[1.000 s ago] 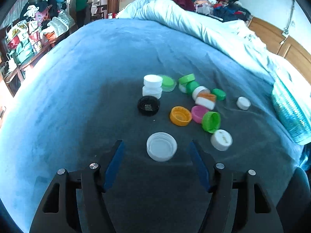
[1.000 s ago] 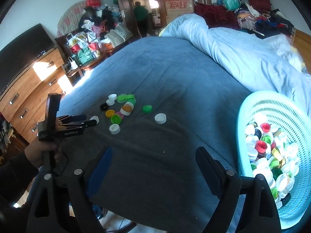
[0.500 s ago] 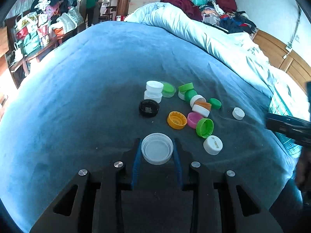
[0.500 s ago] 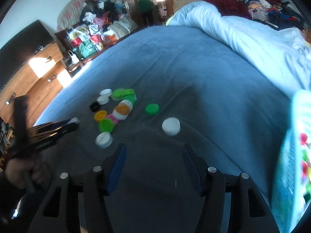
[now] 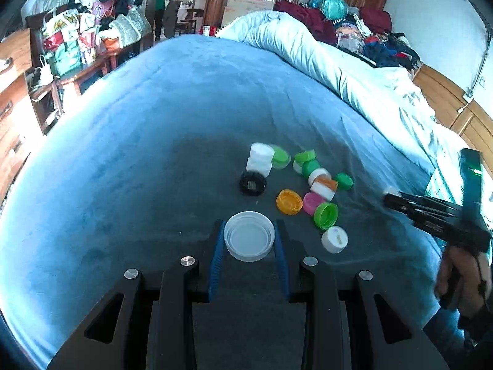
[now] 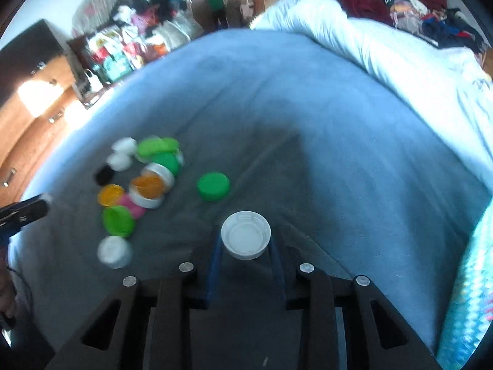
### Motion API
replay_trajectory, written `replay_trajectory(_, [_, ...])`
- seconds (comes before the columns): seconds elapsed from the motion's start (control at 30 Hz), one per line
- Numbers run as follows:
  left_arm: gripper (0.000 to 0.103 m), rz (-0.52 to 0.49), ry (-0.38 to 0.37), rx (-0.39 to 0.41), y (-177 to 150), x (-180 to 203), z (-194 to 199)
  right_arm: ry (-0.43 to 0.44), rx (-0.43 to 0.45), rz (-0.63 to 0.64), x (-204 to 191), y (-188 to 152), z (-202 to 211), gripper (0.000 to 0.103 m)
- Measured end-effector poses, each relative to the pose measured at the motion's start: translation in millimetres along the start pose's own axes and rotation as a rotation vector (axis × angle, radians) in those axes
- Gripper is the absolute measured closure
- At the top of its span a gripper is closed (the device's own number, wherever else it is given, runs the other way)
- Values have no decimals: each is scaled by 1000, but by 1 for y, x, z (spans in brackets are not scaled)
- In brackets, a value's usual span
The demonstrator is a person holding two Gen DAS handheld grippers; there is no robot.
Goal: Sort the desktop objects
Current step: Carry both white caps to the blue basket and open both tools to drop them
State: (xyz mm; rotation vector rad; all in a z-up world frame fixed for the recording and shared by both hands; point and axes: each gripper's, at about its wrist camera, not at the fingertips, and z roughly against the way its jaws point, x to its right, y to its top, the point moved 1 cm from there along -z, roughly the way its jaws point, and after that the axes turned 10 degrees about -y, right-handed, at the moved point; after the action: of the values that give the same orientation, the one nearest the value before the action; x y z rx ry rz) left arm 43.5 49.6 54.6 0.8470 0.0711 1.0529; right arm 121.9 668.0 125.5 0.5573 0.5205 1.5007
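**Both grippers clamped on white caps**

I had the left gripper (image 5: 249,240) closed on a wide white cap (image 5: 249,236), open side up, its blue pads pressing the rim from both sides above the blue blanket (image 5: 138,141). Beyond it lay the loose pile: a black cap (image 5: 252,183), two stacked white caps (image 5: 260,158), an orange cap (image 5: 289,201), a pink cap (image 5: 311,203), a green cap (image 5: 326,215) tipped on its edge, and a white cap (image 5: 334,239) nearest my right side. At the right edge of that view I saw the right gripper (image 5: 431,212) in the person's hand (image 5: 465,277), a little blurred.

On the right wrist camera the jaws had just been closing, and the right gripper (image 6: 245,246) held another white cap (image 6: 246,239), open side up, between its pads. A lone green cap (image 6: 213,186) sat just beyond it, apart from the pile to the left. The turquoise basket (image 6: 468,293) showed at the lower right edge. The left gripper's tip (image 6: 24,211) poked in from the left, near the pile.
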Motion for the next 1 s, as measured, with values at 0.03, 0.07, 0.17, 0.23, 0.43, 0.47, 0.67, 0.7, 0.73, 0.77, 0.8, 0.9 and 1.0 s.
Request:
replay_trajectory(0.03, [77, -4, 3, 10, 2, 4, 5, 4, 19, 1, -1, 0, 14, 71])
replay_trajectory(0.07, [77, -13, 11, 22, 5, 9, 12, 7, 41, 5, -3, 0, 30, 71])
replay_trajectory(0.17, [77, -34, 9, 42, 11, 25, 27, 13, 98, 19, -11, -6, 81, 71])
replay_trajectory(0.23, [77, -44, 2, 56, 15, 37, 38, 22, 129, 24, -14, -12, 110, 71])
replay_trajectory(0.43, [77, -94, -40, 92, 17, 72, 65, 18, 188, 7, -8, -35, 174, 71])
replay_trajectory(0.47, [77, -105, -47, 99, 17, 79, 69, 15, 193, 3, -7, -38, 181, 71])
replay_trajectory(0.67, [77, -139, -63, 104, 17, 105, 77, -5, 219, -10, 4, -46, 205, 71])
replay_trajectory(0.7, [77, -146, -65, 102, 16, 108, 78, -5, 223, -16, 8, -48, 208, 70])
replay_trajectory(0.73, [77, -153, -65, 101, 15, 112, 79, -7, 228, -22, 10, -49, 211, 70])
replay_trajectory(0.77, [77, -160, -68, 100, 14, 116, 80, -7, 233, -26, 12, -50, 214, 70])
replay_trajectory(0.8, [77, -164, -70, 99, 13, 120, 80, -8, 239, -32, 14, -51, 216, 70])
replay_trajectory(0.9, [77, -178, -77, 93, 11, 130, 83, -7, 253, -45, 19, -54, 224, 70])
replay_trajectory(1.0, [77, -186, -78, 89, 10, 139, 85, -10, 269, -55, 23, -55, 232, 70])
